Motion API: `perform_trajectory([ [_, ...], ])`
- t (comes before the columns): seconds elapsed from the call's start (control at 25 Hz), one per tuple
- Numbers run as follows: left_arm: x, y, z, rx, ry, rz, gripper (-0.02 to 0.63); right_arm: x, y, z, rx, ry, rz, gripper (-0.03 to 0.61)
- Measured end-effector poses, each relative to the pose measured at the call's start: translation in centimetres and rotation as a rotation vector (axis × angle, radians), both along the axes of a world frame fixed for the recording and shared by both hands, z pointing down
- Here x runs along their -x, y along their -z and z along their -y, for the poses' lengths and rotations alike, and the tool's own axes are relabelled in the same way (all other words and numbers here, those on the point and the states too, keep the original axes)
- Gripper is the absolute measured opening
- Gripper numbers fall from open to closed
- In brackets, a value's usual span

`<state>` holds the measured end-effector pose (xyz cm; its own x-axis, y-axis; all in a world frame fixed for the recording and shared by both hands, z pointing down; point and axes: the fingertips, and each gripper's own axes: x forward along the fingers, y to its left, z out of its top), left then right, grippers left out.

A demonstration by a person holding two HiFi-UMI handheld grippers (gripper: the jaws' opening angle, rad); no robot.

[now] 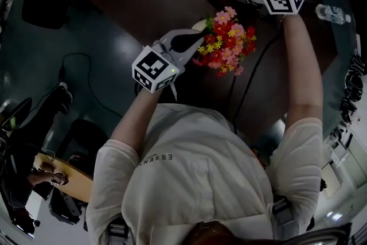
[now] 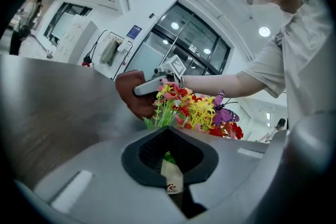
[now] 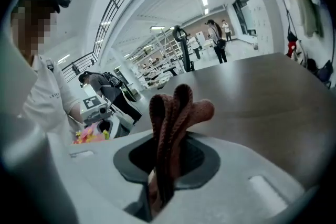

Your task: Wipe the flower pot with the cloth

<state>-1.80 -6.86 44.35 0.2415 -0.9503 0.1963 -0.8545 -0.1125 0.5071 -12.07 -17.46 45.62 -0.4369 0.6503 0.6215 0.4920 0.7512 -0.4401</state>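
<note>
**Pot pinned at the rim, cloth poised beyond the blooms**

Found the left gripper (image 2: 170, 165) pinched tight on a thin cream wall with print, judged to be the rim of the flower pot (image 2: 171, 180), at the near side of the dark table (image 3: 262, 92). Found the right gripper (image 3: 163, 176) clamped on a bunched brown cloth (image 3: 176, 107), with the folds standing up out of the jaws. Saw it raised beyond the flowers (image 1: 226, 40) and apart from the pot. Judged the step as bringing cloth to pot, with no wiping contact visible yet.

Needed the cloth lowered under the spray of flowers and pressed flat against the pot's outer wall, not against the stems. Needed the left grip firm on the rim, to stop any tipping or turning under the rubbing. Called for short strokes round the side away from the holding jaws, then a turn of the pot to reach the rest. Risked snagging petals on the loose folds.

Saw the pot filled with red, pink and yellow flowers on green stems, plus a purple butterfly (image 2: 223, 113) perched among them. Could not see soil or filler. Spotted a clear bottle (image 1: 331, 12) well apart at the far right of the head view, contents not discernible.
</note>
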Motion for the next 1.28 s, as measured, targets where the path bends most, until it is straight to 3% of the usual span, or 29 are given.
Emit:
perform_trajectory([
  [0.24, -0.4, -1.3, -0.2, 0.050, -0.005, -0.012, 0.015, 3.4, -1.0, -8.1, 0.161, 0.226, -0.096, 0.049],
  [0.36, -0.4, -2.7, -0.6, 0.086, 0.004, 0.000, 0.014, 2.7, -1.4, -12.0, 0.246, 0.355, -0.158, 0.051],
  [0.72, -0.1, -3.2, -0.7, 0.071, 0.021, 0.008, 0.014, -1.2, -2.2, -16.7, 0.398, 0.620, -0.328, 0.051],
  [0.88, 0.1, -3.0, -0.8, 0.077, 0.028, -0.038, 0.014, -1.0, -3.3, -15.6, 0.377, 0.570, -0.320, 0.051],
  [1.28, -0.1, -3.1, -0.8, 0.106, -0.026, -0.012, 0.014, -1.7, -4.5, -9.2, 0.356, 0.317, -0.295, 0.051],
])
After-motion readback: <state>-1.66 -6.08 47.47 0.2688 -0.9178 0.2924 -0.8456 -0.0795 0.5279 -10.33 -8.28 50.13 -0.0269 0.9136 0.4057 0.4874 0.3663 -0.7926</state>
